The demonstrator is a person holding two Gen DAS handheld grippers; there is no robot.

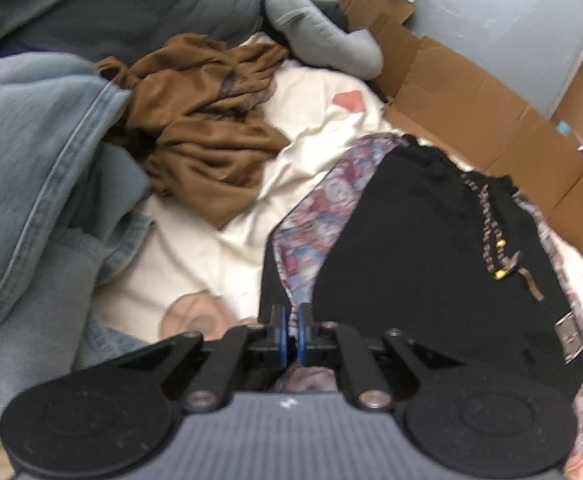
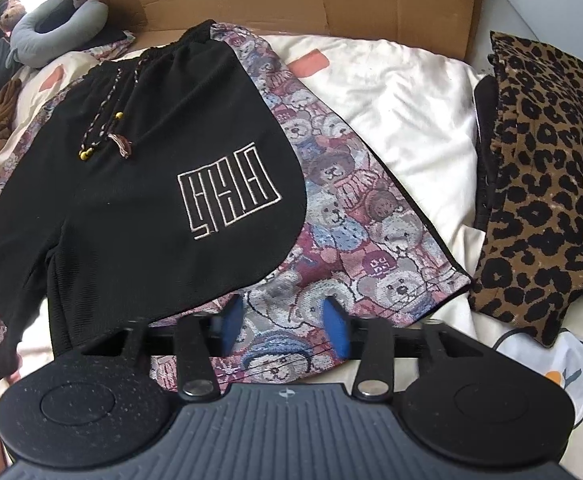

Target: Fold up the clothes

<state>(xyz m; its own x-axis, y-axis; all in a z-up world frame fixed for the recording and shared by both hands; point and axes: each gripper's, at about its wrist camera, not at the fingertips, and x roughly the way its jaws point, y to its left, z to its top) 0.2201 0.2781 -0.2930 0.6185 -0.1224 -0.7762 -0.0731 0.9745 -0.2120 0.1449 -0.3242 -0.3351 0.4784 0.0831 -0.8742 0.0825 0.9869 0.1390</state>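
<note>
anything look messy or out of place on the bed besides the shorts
Yes: a brown garment lies crumpled in a heap on the cream bedding, unfolded, next to bunched denim. The leopard-print piece looks neatly folded by comparison.

shorts (image 2: 139, 184): black, teddy-bear print | cushion (image 2: 547, 184): leopard | crumpled garment (image 1: 203, 128): brown | sheet (image 2: 391, 120): cream

Black shorts (image 2: 139, 184) with teddy-bear print side panels – spread flat on the cream bedding, drawstring lying loose.

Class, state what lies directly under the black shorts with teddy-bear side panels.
A cream sheet lies under the shorts, showing around their edges. What it looks like beneath them is hidden.
</note>
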